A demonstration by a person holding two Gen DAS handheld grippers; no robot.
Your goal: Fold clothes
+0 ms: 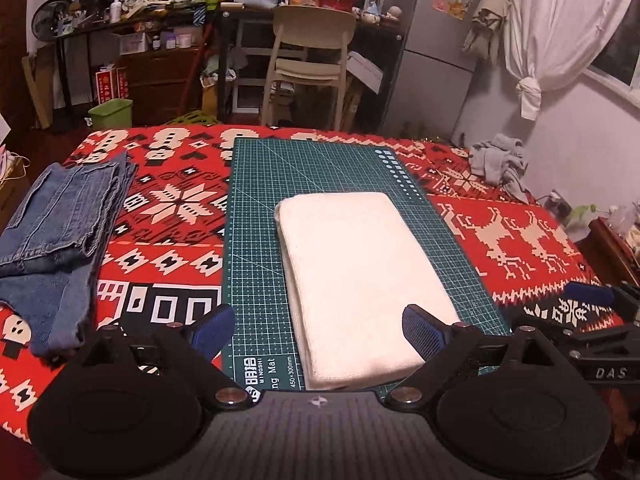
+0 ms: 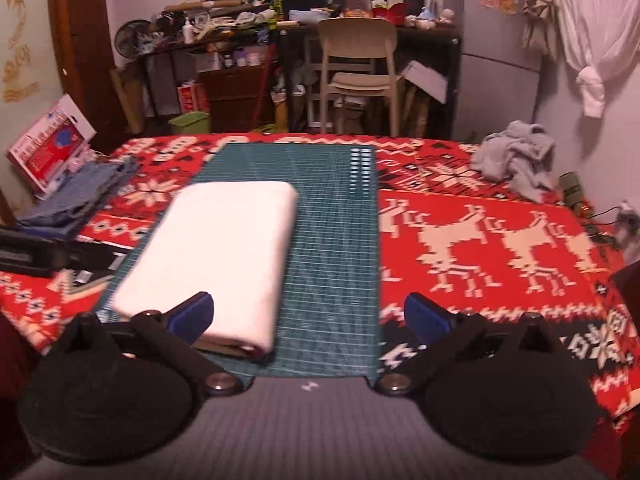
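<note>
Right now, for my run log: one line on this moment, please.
left tongs open | right tongs open | towel folded on mat | jeans folded | grey garment crumpled

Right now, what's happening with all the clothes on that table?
A person is folding laundry with two hand-held tools. The white towel lies neatly folded on the green cutting mat. The left tool and right tool are both open, holding nothing. Folded jeans lie at the left, and a crumpled grey garment waits at the far right.
</note>
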